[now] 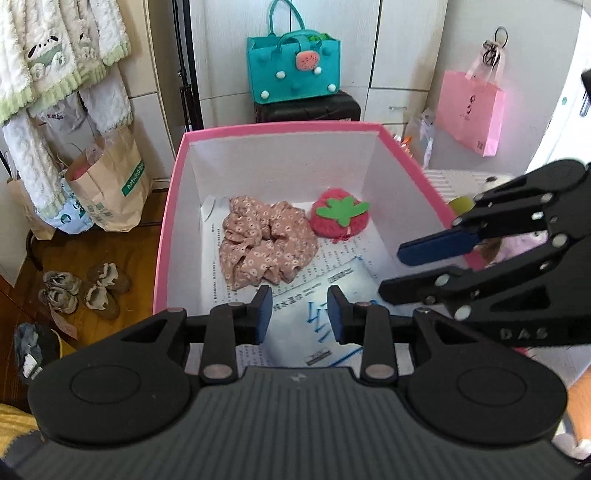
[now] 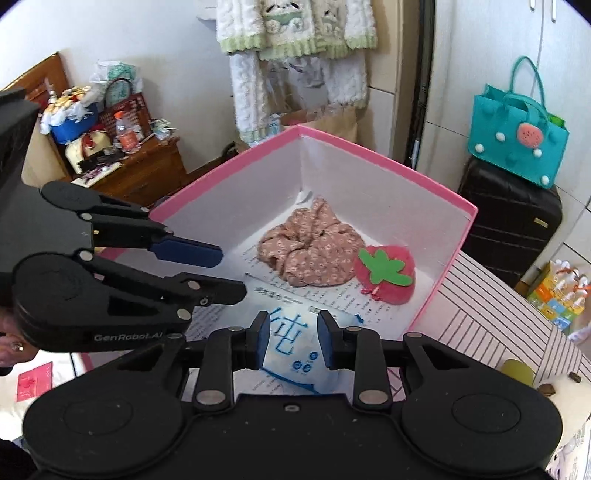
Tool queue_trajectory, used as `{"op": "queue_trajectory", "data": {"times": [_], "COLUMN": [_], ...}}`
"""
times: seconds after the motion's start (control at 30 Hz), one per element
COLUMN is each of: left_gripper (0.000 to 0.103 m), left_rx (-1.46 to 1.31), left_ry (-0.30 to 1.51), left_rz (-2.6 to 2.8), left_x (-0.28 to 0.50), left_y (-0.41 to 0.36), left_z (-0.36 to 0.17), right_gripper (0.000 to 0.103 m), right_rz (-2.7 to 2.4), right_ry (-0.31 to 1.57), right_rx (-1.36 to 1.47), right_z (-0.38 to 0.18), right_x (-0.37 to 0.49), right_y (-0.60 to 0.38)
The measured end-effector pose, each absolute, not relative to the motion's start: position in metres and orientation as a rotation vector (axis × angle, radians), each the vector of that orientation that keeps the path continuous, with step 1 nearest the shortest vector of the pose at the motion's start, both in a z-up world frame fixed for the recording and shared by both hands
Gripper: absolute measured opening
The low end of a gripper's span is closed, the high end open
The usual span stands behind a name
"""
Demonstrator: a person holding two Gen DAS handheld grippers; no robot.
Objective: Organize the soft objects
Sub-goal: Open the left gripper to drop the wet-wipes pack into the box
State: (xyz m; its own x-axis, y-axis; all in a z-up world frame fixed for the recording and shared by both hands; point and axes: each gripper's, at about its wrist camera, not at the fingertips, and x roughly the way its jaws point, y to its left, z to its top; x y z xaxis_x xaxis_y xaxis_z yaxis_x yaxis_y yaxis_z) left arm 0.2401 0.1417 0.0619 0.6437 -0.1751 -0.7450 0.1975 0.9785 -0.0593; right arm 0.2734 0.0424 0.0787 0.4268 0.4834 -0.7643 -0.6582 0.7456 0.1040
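Tissue pack (image 2: 295,350), blue print, clamped by right tongs (image 2: 293,341); left tongs (image 1: 300,314) apart, "GenRobot.AI".

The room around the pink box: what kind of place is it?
Most likely a lived-in bedroom or home storage corner. Fluffy clothes hang on a rack, shoes sit on a wooden floor, and a black suitcase carries a teal bag.

I see a pink box (image 1: 173,206), white inside. Scrunchie (image 1: 264,245): pink floral. Strawberry (image 1: 340,218): red, green leaf.
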Motion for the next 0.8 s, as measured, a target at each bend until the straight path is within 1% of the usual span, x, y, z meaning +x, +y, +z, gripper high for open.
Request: {"op": "queue_trajectory", "data": {"times": [0.13, 0.2, 0.23, 0.63, 0.73, 0.8], "left_gripper": [0.034, 0.040, 0.041, 0.044, 0.048, 0.049], "left_rx": [0.024, 0.007, 0.001, 0.050, 0.030, 0.025], "left_ry": [0.832, 0.843, 0.847, 0.845, 0.822, 0.803], "left_rz": [-0.226, -0.248, -0.257, -0.298, -0.319, -0.334], "left_x": [0.227, 0.222, 0.219, 0.159, 0.142, 0.131], "left_y": [0.142, 0.143, 0.143, 0.138, 0.134, 0.128], "left_z": [0.078, 0.087, 0.091, 0.132, 0.145, 0.150], "right_gripper": [0.034, 0.034, 0.034, 0.036, 0.037, 0.038], "right_rz": [0.749, 0.763, 0.769, 0.827, 0.838, 0.841], "right_ry": [0.852, 0.844, 0.843, 0.766, 0.746, 0.728], "right_rx": [-0.210, -0.197, -0.187, -0.147, -0.148, -0.152], "right_z": [0.085, 0.091, 0.094, 0.133, 0.142, 0.148], "right_x": [0.267, 0.261, 0.258, 0.200, 0.183, 0.173], "right_y": [0.035, 0.030, 0.028, -0.001, -0.010, -0.016]}}
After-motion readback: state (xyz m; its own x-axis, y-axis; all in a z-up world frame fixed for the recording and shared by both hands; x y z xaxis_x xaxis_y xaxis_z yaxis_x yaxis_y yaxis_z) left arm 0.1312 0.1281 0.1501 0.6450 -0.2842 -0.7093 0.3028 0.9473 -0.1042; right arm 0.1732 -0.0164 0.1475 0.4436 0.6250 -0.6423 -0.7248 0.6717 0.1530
